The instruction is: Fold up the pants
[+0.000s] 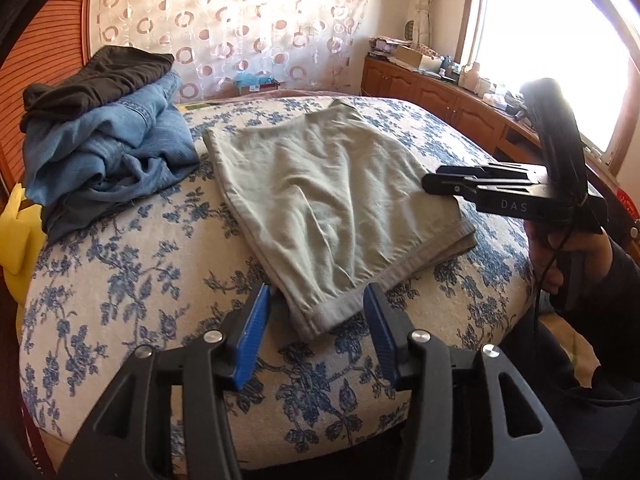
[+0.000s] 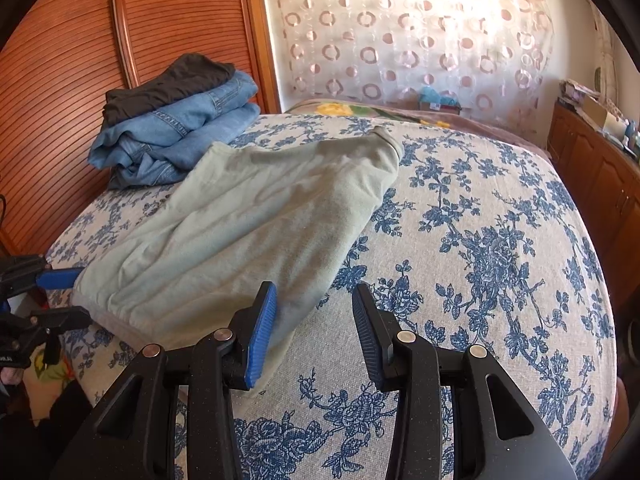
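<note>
Your folded green pants (image 1: 332, 204) lie mid-bed on the blue-floral cover (image 1: 132, 280). Your left gripper (image 1: 316, 320) gapes wide at their 6 o'clock hem, holding nothing; your right gripper (image 2: 314, 320) spreads empty at their 3 o'clock edge. Stacked jeans (image 2: 176, 136) sit at 10 o'clock, the circle-print curtain (image 2: 400, 32) behind.

one green pants (image 1: 320, 200), two jeans (image 1: 116, 148), one dark garment (image 1: 96, 76)
</note>
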